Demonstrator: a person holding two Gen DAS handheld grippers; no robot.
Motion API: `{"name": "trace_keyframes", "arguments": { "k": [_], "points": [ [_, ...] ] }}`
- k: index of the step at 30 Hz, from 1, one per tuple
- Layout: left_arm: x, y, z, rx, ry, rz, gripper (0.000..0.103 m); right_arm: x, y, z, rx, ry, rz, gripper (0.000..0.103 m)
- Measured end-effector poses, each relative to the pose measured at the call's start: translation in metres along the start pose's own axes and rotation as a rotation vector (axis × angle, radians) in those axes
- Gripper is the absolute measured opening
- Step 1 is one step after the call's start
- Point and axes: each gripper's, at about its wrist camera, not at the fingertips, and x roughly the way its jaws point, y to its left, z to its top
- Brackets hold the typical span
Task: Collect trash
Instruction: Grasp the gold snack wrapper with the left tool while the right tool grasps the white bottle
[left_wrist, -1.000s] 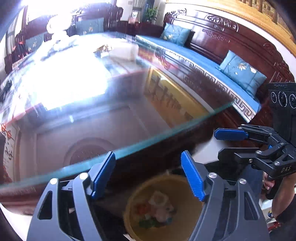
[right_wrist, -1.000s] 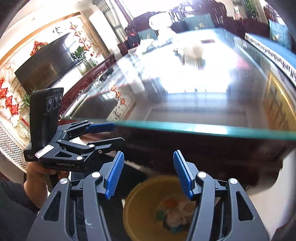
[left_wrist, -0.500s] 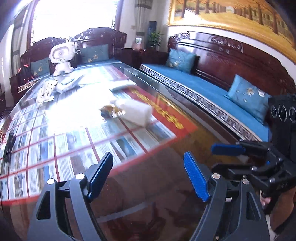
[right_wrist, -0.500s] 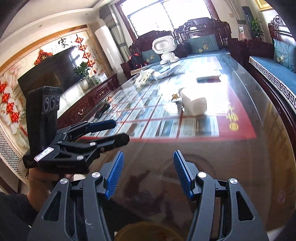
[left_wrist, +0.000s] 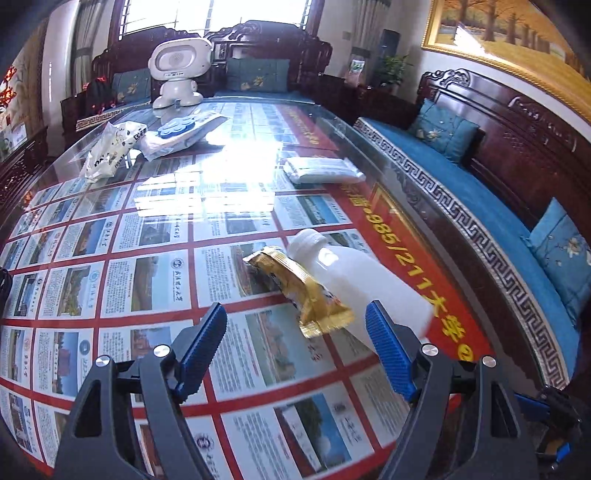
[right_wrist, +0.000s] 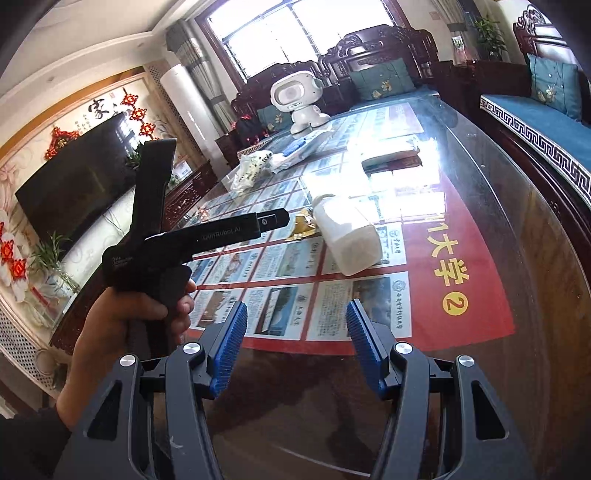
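A white plastic bottle (left_wrist: 354, 280) lies on its side on the glass table. A crumpled gold wrapper (left_wrist: 299, 288) rests against its left side. My left gripper (left_wrist: 295, 321) hovers open just short of the wrapper's near end, with nothing pressed between its blue pads. In the right wrist view the same bottle (right_wrist: 347, 232) and wrapper (right_wrist: 304, 223) lie farther ahead. My right gripper (right_wrist: 297, 314) stands open and empty over the table's near edge. The left gripper (right_wrist: 275, 220), held by a hand, points at the wrapper from the left.
The glass table top (left_wrist: 147, 280) covers a printed poster. Farther back are a flat white packet (left_wrist: 321, 170), a wipes pack (left_wrist: 184, 129), a tissue pack (left_wrist: 110, 147) and a white toy robot (left_wrist: 179, 70). A blue-cushioned wooden bench (left_wrist: 480, 206) runs along the right.
Both grippers rose from over a yellow bin below the table edge and moved forward over the table. The bin has left view; the bottle and wrapper are now close to the left gripper.
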Motion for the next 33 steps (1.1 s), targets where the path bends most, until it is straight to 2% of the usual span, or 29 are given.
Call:
{"name": "trace_keyframes", "arguments": {
  "k": [4,9,13,17,20,28,33],
  "points": [
    [0.019,0.007,0.005,-0.004,0.012,0.051,0.077,0.007,-0.007,0.006,0.005,0.003,0.005,0.056],
    [0.038,0.016,0.014,-0.038,0.035,0.070,0.074,0.012,-0.005,0.010,-0.014,0.002,0.023,0.056],
    [0.046,0.019,0.015,-0.021,0.063,0.101,0.067,0.013,-0.004,0.012,-0.025,0.004,0.032,0.056],
    [0.052,0.024,0.010,-0.005,0.095,0.129,0.067,0.014,-0.003,0.012,-0.025,0.006,0.034,0.056],
    [0.057,0.028,0.012,-0.008,0.101,0.110,0.072,0.014,-0.002,0.013,-0.026,0.008,0.041,0.056],
    [0.067,0.024,0.027,0.020,0.096,0.131,0.073,0.019,0.001,0.015,-0.043,0.018,0.044,0.056],
    [0.081,0.023,0.037,0.067,0.129,0.115,0.076,0.023,0.001,0.016,-0.049,0.026,0.049,0.056]
  ]
}}
